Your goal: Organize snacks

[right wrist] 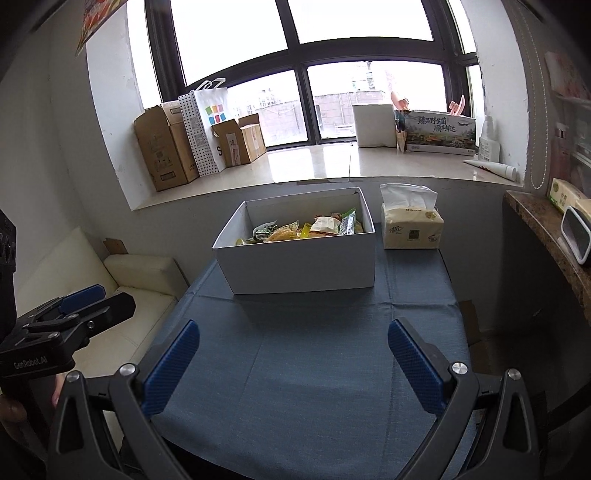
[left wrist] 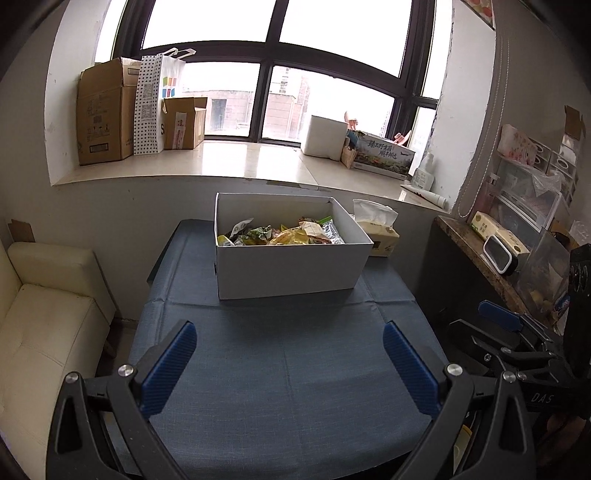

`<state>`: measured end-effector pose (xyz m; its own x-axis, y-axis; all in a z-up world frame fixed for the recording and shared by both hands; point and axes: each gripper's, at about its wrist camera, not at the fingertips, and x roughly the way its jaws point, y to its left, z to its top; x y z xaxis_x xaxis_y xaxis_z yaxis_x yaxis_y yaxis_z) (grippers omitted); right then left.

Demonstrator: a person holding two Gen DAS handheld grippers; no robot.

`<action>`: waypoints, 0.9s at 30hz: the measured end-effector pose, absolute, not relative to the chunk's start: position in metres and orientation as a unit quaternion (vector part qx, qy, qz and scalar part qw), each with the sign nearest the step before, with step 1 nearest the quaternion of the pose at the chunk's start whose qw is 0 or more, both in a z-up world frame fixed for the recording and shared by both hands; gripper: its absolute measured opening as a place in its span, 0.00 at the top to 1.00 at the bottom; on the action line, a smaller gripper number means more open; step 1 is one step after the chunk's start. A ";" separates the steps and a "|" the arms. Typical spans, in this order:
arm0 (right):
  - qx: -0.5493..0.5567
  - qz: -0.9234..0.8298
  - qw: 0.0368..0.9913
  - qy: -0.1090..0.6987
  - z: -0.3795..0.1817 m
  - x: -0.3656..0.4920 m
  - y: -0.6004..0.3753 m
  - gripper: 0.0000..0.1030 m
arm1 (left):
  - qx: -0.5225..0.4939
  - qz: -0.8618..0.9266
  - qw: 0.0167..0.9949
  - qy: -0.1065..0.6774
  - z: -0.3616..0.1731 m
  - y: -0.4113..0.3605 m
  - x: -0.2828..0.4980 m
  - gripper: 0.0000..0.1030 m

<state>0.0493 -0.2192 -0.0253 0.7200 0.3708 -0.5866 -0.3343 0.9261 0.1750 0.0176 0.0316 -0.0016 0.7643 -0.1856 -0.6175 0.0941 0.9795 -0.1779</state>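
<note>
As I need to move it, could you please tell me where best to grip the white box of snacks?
Probably the white box by its near wall, from above: it stands upright and open-topped, with the rim bare, so one of the fingers can slip inside above the snacks.

Blown-out window (left wrist: 273, 33) backlight, dim foreground, fisheye-warped edges

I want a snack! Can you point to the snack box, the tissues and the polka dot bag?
white snack box (left wrist: 288, 269), left wrist view, front wall.
tissue pack (right wrist: 412, 230), right wrist view, front face.
polka dot bag (left wrist: 146, 107), left wrist view, dotted side.
</note>
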 end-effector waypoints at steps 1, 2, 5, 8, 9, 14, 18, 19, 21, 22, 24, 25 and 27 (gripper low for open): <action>0.027 0.193 0.926 0.323 -0.025 0.049 -0.218 0.00 | -0.067 -0.073 0.937 0.336 -0.002 0.031 0.018 0.00; 0.027 0.194 0.926 0.323 -0.025 0.049 -0.218 0.00 | -0.067 -0.073 0.936 0.336 -0.002 0.031 0.018 0.00; 0.023 0.196 0.925 0.323 -0.026 0.048 -0.216 0.00 | -0.066 -0.075 0.936 0.337 -0.003 0.031 0.018 0.00; 0.024 0.199 0.925 0.324 -0.026 0.047 -0.216 0.00 | -0.065 -0.076 0.936 0.337 -0.003 0.030 0.018 0.00; 0.024 0.198 0.925 0.323 -0.026 0.047 -0.216 0.00 | -0.065 -0.077 0.936 0.336 -0.003 0.029 0.018 0.00; 0.020 0.198 0.926 0.322 -0.024 0.046 -0.214 0.00 | -0.062 -0.077 0.936 0.338 -0.005 0.028 0.018 0.00; 0.019 0.201 0.926 0.320 -0.023 0.044 -0.214 0.00 | -0.060 -0.079 0.936 0.337 -0.005 0.027 0.017 0.00; 0.019 0.202 0.925 0.320 -0.022 0.045 -0.214 0.00 | -0.059 -0.079 0.936 0.337 -0.005 0.027 0.017 0.00; 0.020 0.204 0.925 0.320 -0.023 0.044 -0.214 0.00 | -0.058 -0.081 0.936 0.337 -0.005 0.027 0.017 0.00; 0.020 0.204 0.925 0.320 -0.023 0.044 -0.214 0.00 | -0.058 -0.080 0.936 0.338 -0.005 0.027 0.017 0.00; 0.021 0.205 0.925 0.320 -0.023 0.044 -0.214 0.00 | -0.059 -0.080 0.936 0.339 -0.006 0.028 0.017 0.00; 0.021 0.205 0.925 0.319 -0.022 0.044 -0.214 0.00 | -0.059 -0.080 0.935 0.339 -0.006 0.028 0.017 0.00; 0.022 0.206 0.925 0.318 -0.022 0.043 -0.214 0.00 | -0.060 -0.079 0.936 0.339 -0.006 0.028 0.017 0.00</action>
